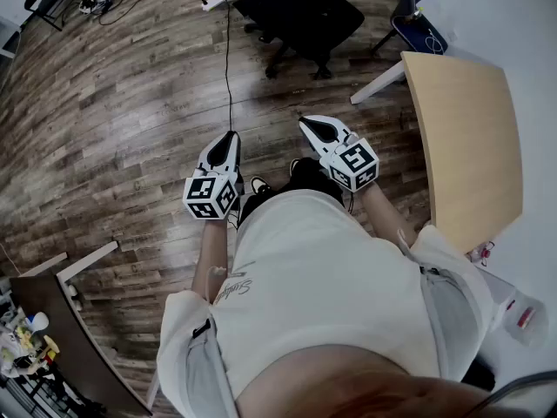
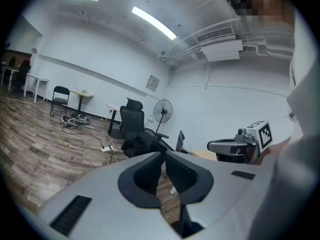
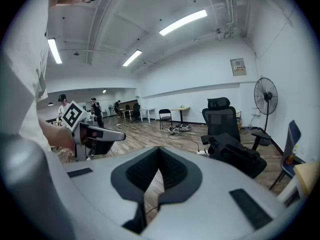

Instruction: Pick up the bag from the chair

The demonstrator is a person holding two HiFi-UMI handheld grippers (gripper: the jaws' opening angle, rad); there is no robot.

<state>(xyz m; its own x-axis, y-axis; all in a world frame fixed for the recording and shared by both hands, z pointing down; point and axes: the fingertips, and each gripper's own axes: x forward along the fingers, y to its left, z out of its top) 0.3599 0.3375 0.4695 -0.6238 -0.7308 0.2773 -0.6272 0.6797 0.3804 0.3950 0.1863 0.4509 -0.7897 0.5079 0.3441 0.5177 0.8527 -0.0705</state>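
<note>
Left tongs (image 1: 231, 136) and right tongs (image 1: 306, 122), two in all, are closed and empty, side by side above the wood floor (image 1: 130, 103). One pale desk (image 1: 466, 138) stands to their right. One black office chair (image 3: 220, 118) ahead, well apart, carries one black bag (image 3: 235, 153) on its seat. One standing fan (image 3: 265, 96) shows only in the gripper views; the head view misses it.
</note>
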